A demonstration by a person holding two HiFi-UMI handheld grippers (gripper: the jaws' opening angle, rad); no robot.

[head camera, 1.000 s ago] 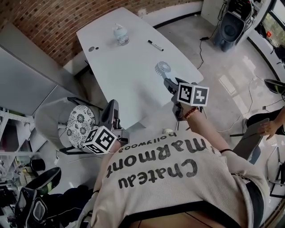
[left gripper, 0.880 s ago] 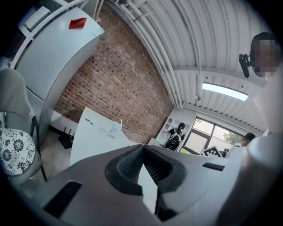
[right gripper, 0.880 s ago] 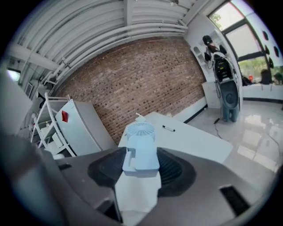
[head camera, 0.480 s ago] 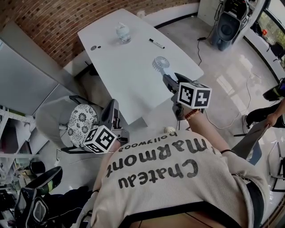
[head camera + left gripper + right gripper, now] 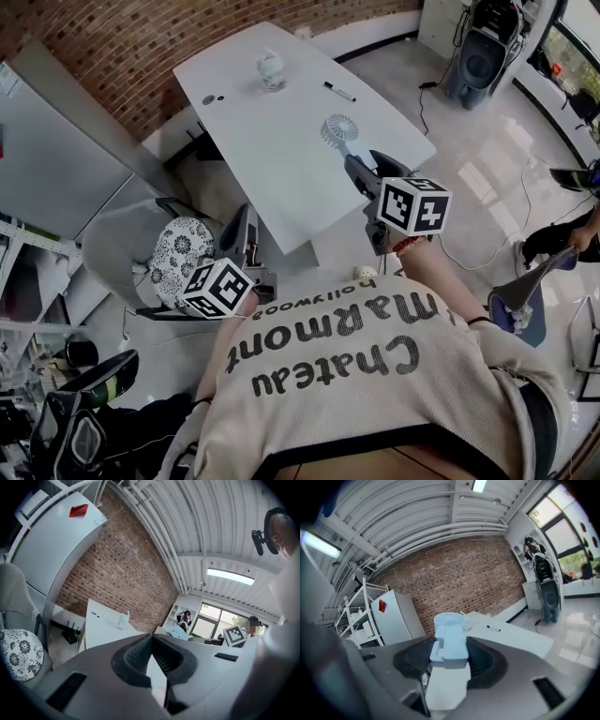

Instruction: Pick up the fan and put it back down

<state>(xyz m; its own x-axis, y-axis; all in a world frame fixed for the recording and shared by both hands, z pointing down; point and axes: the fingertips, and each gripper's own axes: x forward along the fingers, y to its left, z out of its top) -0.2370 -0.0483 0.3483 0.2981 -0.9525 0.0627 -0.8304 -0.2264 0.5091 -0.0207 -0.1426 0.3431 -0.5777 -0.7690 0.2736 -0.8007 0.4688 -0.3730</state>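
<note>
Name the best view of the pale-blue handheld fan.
Right gripper view: pale-blue handheld fan centred, handle clamped in right tool. Head view shows it small against white table. Left gripper view: unclear.

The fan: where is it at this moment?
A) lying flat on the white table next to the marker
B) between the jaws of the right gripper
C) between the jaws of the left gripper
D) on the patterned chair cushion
B: in the right gripper view the fan sits clamped between the pads of the right gripper.
</note>
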